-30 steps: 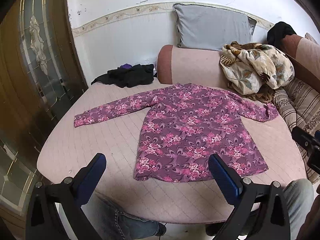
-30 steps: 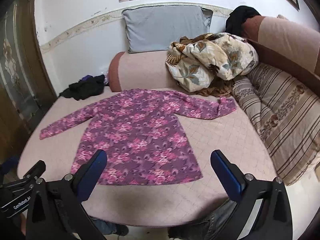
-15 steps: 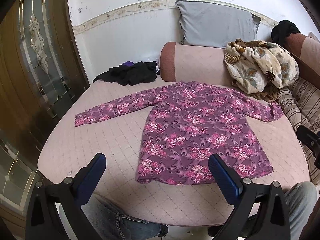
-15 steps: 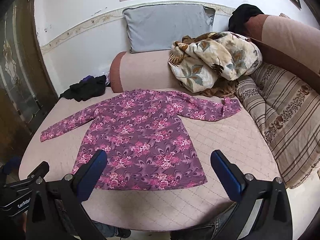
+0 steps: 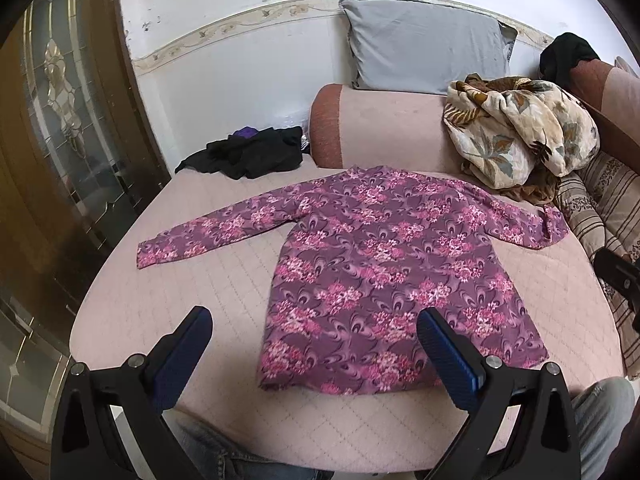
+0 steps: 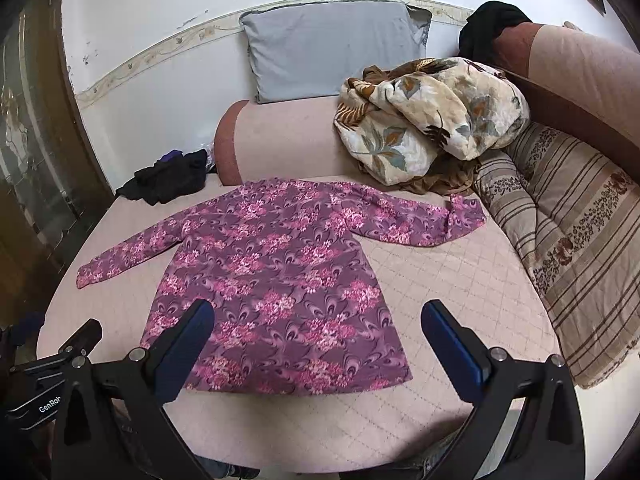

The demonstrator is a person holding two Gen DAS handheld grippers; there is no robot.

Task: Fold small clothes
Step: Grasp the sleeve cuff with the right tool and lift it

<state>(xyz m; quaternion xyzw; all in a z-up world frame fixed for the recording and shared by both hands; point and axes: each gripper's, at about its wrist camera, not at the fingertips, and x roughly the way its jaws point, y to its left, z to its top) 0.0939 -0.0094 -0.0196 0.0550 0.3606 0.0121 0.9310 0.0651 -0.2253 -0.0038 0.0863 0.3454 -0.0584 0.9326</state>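
A purple long-sleeved top with pink flowers (image 5: 384, 264) lies flat on the pink quilted sofa seat (image 5: 192, 296), hem toward me, both sleeves spread out. It also shows in the right wrist view (image 6: 280, 272). My left gripper (image 5: 316, 332) is open and empty, held above the front edge of the seat near the hem's left part. My right gripper (image 6: 318, 328) is open and empty, held above the hem's right part. Neither gripper touches the top. The right sleeve's cuff (image 6: 464, 216) is folded over.
A dark pile of clothes (image 5: 252, 154) lies at the back left. A floral blanket (image 5: 516, 128) is heaped at the back right, with a striped cushion (image 6: 572, 236) on the right. A grey pillow (image 5: 424, 44) leans on the wall. A glass door (image 5: 60, 128) stands left.
Both grippers have moved a little forward and lower toward the top, which now looks larger. The top has not moved. Both grippers stay open.
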